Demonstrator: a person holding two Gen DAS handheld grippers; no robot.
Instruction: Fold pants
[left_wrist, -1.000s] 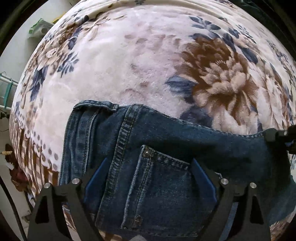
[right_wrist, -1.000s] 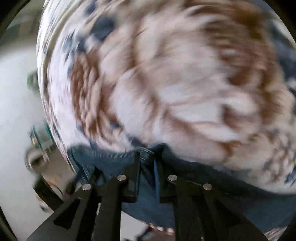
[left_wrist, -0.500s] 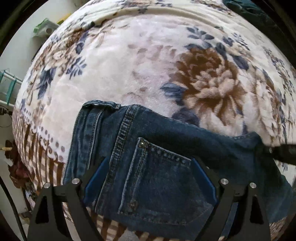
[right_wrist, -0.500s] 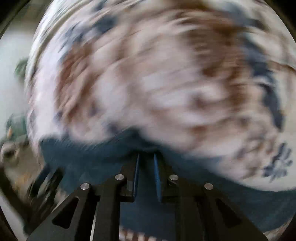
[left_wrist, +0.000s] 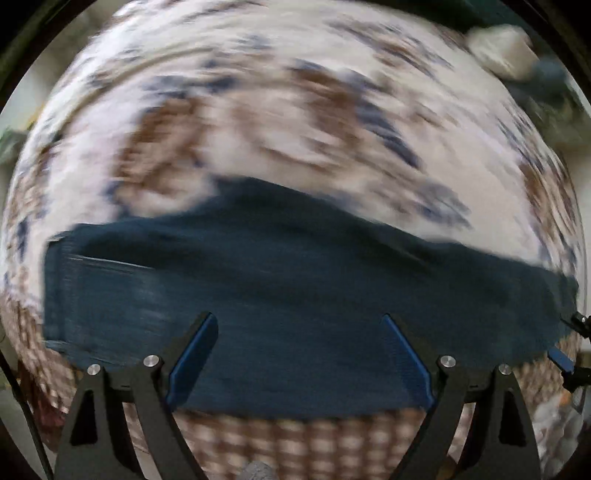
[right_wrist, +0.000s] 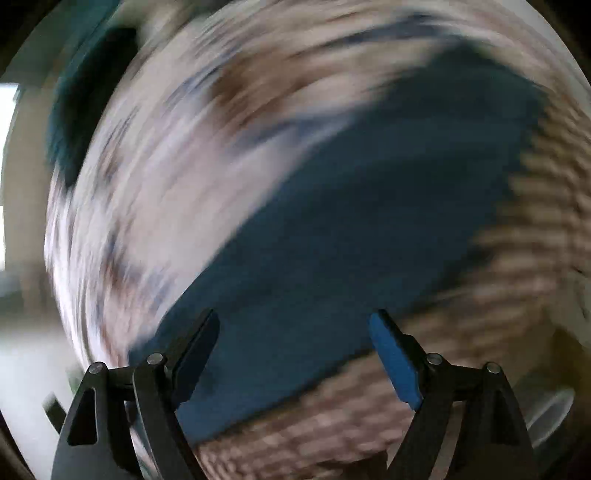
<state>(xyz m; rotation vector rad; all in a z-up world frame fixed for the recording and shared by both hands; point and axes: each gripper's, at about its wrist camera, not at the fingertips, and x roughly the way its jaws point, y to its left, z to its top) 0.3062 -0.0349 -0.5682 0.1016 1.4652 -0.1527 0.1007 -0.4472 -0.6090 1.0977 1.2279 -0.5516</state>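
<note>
— Where are the jeans (left_wrist: 295, 295)?
— Mid-frame on the floral blanket (left_wrist: 258, 122), beneath my left claw (left_wrist: 299, 354), spread wide, empty.
— Your right claw (right_wrist: 295, 354)?
— Just sprung apart, gripping nothing; only that view shows the dark shape (right_wrist: 88, 96) upper left.

— Pants (left_wrist: 295, 295)?
— Dark blue denim, plain through the blur.
— Blanket (left_wrist: 258, 122)?
— White plush, brown flowers with navy leaves; a brown-and-cream checked border along its edge.
— Gripper fingers (right_wrist: 395, 365)?
— Black frames, blue pads, silver pins.
</note>
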